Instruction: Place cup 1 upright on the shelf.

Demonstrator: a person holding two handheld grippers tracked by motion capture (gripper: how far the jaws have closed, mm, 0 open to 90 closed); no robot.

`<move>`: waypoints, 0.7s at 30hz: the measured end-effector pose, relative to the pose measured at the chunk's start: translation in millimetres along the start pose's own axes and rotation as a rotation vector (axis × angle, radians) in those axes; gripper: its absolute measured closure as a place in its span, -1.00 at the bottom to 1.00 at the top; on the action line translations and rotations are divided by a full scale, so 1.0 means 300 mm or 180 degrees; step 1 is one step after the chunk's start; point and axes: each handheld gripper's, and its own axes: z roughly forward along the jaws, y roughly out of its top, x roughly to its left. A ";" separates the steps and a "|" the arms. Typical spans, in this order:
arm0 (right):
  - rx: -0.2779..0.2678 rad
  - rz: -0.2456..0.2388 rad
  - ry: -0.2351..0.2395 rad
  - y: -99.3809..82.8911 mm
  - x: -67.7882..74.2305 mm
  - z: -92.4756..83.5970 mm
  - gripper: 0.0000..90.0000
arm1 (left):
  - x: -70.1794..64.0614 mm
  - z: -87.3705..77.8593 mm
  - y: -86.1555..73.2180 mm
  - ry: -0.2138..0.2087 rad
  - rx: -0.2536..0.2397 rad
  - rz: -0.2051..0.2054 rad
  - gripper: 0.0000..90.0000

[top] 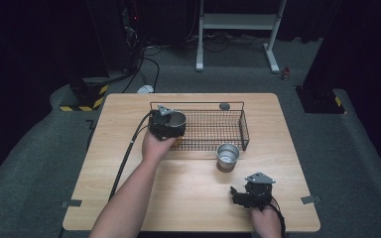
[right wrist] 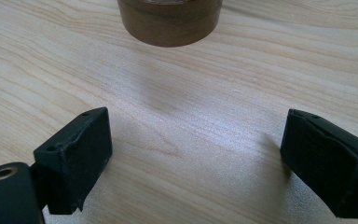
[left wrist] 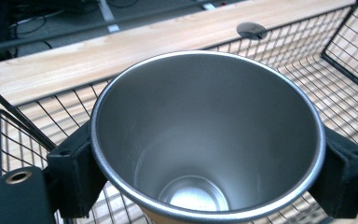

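A steel cup [top: 176, 120] [left wrist: 205, 140] is held mouth up at the left end of the black wire basket [top: 213, 130] [left wrist: 307, 60]. My left gripper [top: 167, 125] [left wrist: 205, 172] is shut on it, one pad on each side of its wall. Whether the cup rests on the basket's mesh floor I cannot tell. A second steel cup [top: 227, 155] stands upright on the table just in front of the basket; its brown base [right wrist: 170, 21] is at the top of the right gripper view. My right gripper [top: 238, 194] [right wrist: 196, 163] stands open low over the table, short of that cup, nothing between its fingers.
A small grey round disc [top: 224, 105] [left wrist: 251, 30] lies on the wooden table [top: 188, 198] behind the basket. The left gripper's cable [top: 126, 153] trails back across the table's left side. Beyond the table are a white desk frame [top: 238, 29] and floor cables.
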 end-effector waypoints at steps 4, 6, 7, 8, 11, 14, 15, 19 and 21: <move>0.0001 0.0005 0.0004 0.000 0.000 0.000 -0.80 | 0.012 0.009 0.010 0.0033 -0.0125 -0.0071 -0.71; 0.0000 0.0010 0.0003 0.000 0.001 0.000 -0.80 | 0.014 0.018 0.014 0.0077 -0.0157 -0.0110 -0.71; -0.0001 0.0009 0.0003 0.000 0.001 0.000 -0.80 | 0.013 0.023 0.015 0.0096 -0.0162 -0.0124 -0.71; -0.0001 0.0011 0.0003 0.000 0.001 0.000 -0.80 | 0.017 0.029 0.016 0.0118 -0.0135 -0.0098 -0.71; 0.0000 0.0011 0.0003 0.000 0.001 0.000 -0.80 | 0.018 0.045 0.016 0.0156 -0.0094 -0.0090 -0.71; 0.0001 0.0005 0.0002 0.000 0.001 0.000 -0.80 | 0.015 0.057 0.012 0.0164 -0.0072 -0.0090 -0.71; 0.0001 0.0006 0.0002 0.000 0.001 0.000 -0.80 | 0.011 0.060 0.010 0.0182 -0.0064 -0.0100 -0.71; 0.0001 0.0004 0.0001 0.000 0.000 0.000 -0.80 | 0.007 0.063 0.012 0.0220 -0.0034 -0.0080 -0.71; -0.0003 -0.0003 0.0001 -0.001 0.000 0.000 -0.80 | 0.005 0.064 0.012 0.0222 -0.0013 -0.0080 -0.71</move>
